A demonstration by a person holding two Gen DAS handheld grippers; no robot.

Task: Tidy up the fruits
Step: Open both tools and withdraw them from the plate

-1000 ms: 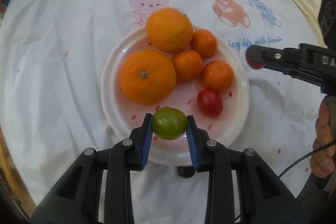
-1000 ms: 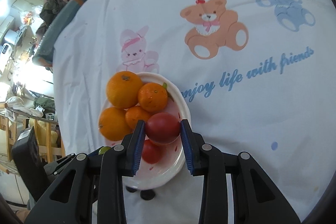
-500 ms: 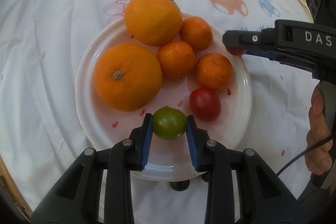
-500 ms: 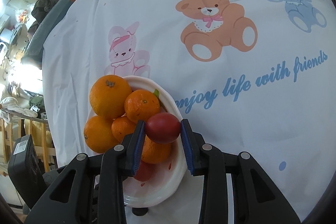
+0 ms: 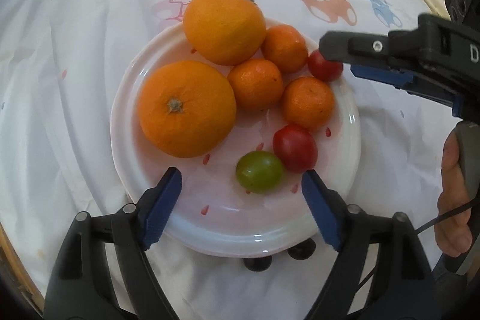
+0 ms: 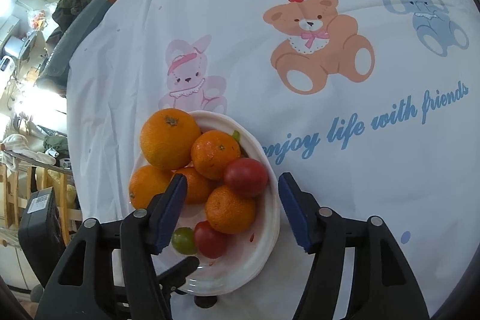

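On the plate [image 5: 354, 122], two oranges [image 5: 187, 108] lie left of three mandarins [image 5: 255, 84]; tomatoes [image 5: 259, 176] lie nearest.

Fruit gathered on a white plate [image 5: 144, 194]

Two oranges [image 5: 186, 109] at 10 o'clock, three mandarins [image 5: 255, 84] centre, red tomatoes [image 5: 295, 148] at 2 and 5, green tomato [image 5: 259, 171] at 6.

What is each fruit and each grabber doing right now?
Left gripper: open, holding nothing.
Right gripper: open, holding nothing.
Small green tomato: resting on the plate, touching a red tomato.
Red tomato by the far rim: released, leaning on the oranges.
White round plate: upright, loaded with fruit.
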